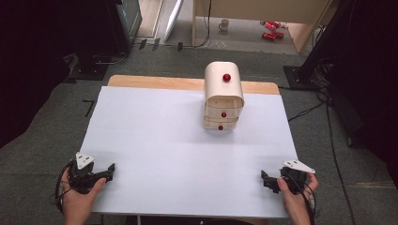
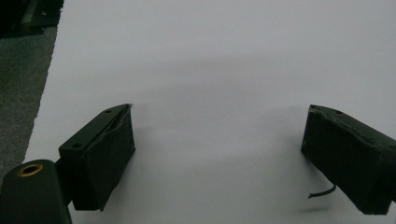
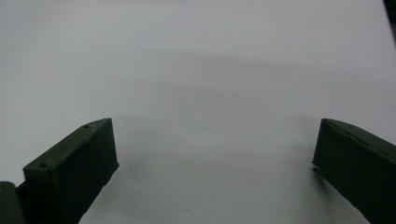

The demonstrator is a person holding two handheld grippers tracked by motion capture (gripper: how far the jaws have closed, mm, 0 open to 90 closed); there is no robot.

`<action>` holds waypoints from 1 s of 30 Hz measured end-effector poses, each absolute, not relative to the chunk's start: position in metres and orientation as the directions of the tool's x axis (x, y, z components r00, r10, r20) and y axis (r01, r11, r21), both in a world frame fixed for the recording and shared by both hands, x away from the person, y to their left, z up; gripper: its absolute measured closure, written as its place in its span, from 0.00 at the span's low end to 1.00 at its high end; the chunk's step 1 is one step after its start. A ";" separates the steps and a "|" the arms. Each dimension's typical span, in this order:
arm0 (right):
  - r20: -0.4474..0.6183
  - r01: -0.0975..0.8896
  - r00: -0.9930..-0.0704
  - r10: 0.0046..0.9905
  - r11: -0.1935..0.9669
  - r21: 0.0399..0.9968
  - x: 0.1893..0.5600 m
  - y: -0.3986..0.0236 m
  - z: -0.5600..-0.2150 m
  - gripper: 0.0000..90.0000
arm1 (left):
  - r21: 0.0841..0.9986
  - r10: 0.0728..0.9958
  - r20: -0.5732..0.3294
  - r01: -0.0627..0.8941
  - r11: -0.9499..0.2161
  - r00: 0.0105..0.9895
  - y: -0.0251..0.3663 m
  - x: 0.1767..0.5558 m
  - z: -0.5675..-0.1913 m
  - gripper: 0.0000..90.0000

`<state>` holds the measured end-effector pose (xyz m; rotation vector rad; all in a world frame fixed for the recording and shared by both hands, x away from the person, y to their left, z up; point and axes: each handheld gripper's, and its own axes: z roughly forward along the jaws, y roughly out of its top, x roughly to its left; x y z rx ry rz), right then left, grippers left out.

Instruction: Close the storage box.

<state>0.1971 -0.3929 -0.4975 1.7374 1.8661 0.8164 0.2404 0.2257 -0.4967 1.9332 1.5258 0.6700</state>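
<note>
Both claws [image 1: 111, 169] [image 1: 264, 177] agape, empty-jawed

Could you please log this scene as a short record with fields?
surface: white table
main thing: wooden drawer box, far middle of table, three red knobs, drawers look shut
left gripper: near left corner, jaws wide apart, nothing between them
right gripper: near right corner, jaws wide apart, nothing between them
contact: both grippers apart from the box
floor beyond table: mug, red cans
</note>
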 end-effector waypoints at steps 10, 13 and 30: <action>0.033 0.698 -0.126 0.991 0.065 0.713 0.180 -0.409 -0.503 0.00 | 0.708 0.975 0.032 0.683 -0.177 0.220 0.226 0.240 -0.497 0.11; 0.015 0.688 -0.127 0.992 0.077 0.721 0.178 -0.407 -0.505 0.00 | 0.709 0.975 0.032 0.683 -0.177 0.220 0.226 0.240 -0.497 0.11; 0.013 0.685 -0.124 0.992 0.076 0.725 0.178 -0.406 -0.505 0.00 | 0.708 0.976 0.028 0.685 -0.172 0.217 0.226 0.241 -0.497 0.11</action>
